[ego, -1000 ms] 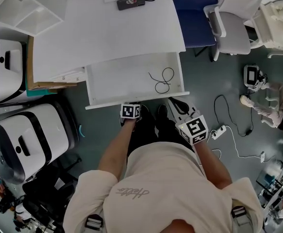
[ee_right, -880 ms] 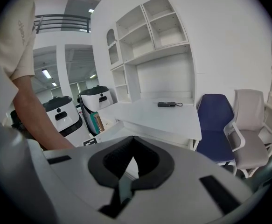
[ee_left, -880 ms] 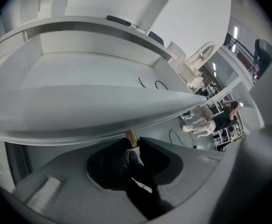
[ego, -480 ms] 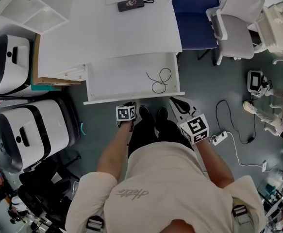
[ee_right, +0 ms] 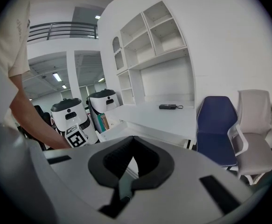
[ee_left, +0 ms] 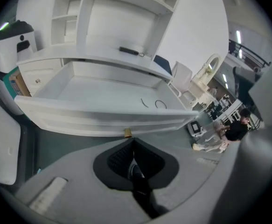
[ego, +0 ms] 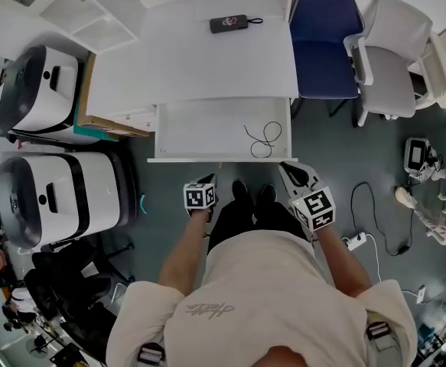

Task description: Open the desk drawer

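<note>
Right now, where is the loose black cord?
In the head view, the black cord lies looped inside the open drawer, at its right end near the front edge, below the white desk top.

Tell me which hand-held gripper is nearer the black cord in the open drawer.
Right. The right hand-held gripper is just off the right front corner of the drawer, close to the cord; the left hand-held gripper is off the front edge's middle, farther from it.

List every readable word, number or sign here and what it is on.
No text reads clearly.
Shirt back: cursive print, too blurred to read.
Dark device on the desk: logo, too small.
Left marker cube and right marker cube: square patterns, no letters.
</note>
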{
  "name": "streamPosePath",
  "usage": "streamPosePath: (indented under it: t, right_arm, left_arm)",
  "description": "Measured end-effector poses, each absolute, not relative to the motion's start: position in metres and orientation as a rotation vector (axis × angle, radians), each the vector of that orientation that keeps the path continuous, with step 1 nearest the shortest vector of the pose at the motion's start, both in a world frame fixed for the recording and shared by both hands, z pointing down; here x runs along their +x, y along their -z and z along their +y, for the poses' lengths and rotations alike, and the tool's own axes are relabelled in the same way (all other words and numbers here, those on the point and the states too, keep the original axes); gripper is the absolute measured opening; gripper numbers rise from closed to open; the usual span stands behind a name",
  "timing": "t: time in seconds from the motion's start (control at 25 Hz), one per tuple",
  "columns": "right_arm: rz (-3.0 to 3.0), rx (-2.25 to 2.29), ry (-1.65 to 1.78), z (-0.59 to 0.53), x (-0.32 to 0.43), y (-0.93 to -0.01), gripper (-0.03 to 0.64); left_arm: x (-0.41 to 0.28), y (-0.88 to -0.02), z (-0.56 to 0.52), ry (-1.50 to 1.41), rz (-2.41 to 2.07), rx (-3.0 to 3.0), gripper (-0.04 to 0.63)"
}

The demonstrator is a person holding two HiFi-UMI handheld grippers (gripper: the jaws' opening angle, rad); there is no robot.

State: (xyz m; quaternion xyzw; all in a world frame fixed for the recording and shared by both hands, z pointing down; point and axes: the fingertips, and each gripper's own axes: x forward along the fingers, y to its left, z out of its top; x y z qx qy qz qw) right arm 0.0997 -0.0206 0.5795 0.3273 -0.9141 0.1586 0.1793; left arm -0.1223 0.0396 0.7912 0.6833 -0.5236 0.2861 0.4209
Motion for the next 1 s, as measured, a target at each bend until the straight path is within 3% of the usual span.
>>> streamPosePath:
  t: [0.52, 1.0]
  right_arm:
    - [-2.624, 0.904, -0.390, -0.030, 0.094, -0.562, 0.002]
    - [-2.764, 0.917, -0.121, -0.038, 0.045, -0.456, 0.003]
  left_arm:
    - [-0.108, -0.624, 0.005, -0.513, -1.449, 1.979, 0.015]
    - [-0.116, -0.472, -0.034, -0.301, -1.507, 2.272, 0.015]
